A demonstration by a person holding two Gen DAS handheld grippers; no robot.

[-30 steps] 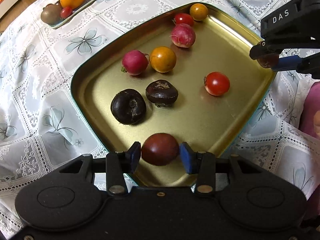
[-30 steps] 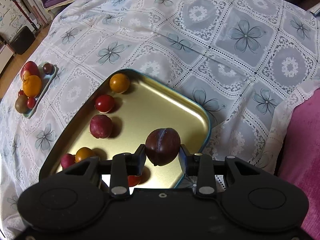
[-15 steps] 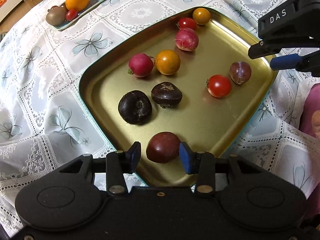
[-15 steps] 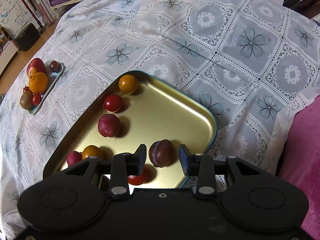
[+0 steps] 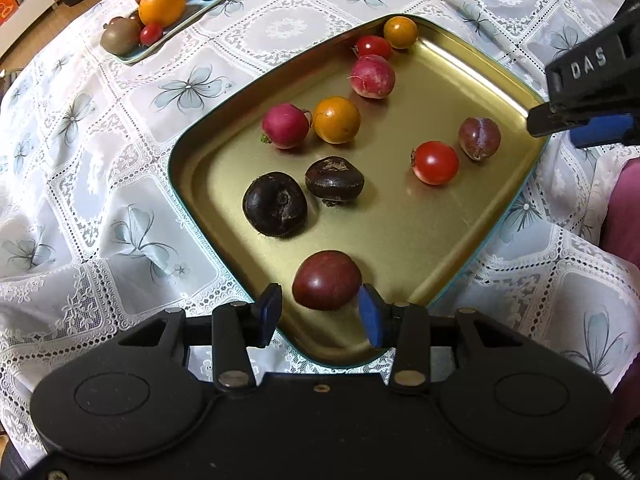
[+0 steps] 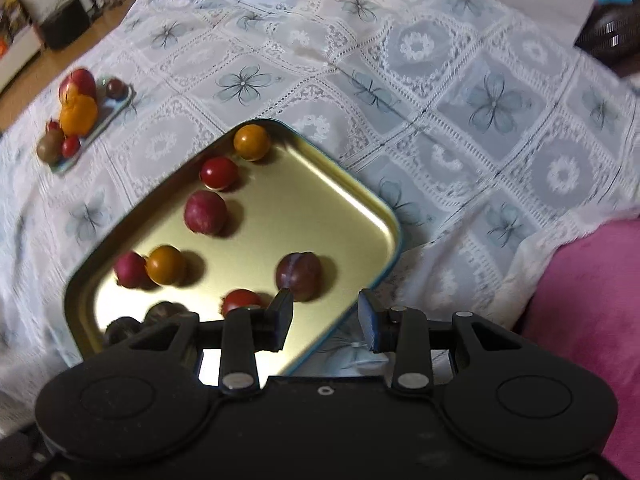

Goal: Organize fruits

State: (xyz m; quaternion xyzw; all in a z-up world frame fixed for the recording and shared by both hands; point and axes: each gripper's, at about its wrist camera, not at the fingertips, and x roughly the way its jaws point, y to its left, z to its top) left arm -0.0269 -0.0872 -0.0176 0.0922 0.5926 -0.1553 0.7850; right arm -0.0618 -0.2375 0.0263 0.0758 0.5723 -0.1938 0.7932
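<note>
Left wrist view: a gold metal tray with a teal rim point(image 5: 192, 184) sits on a white lace tablecloth point(image 5: 80, 168). The left gripper point(image 5: 320, 314) is spread wide and holds nothing; a dark red round plum point(image 5: 326, 280) rests on the tray's near edge between its fingers. The right gripper point(image 6: 324, 316) is likewise spread and empty, with a purple plum point(image 6: 298, 276) lying on the tray just beyond it. Nine pieces lie on the gold tray. Far left, a small pale green dish point(image 5: 160, 46) carries several more fruits, so sorting seems well along but unfinished.
</note>
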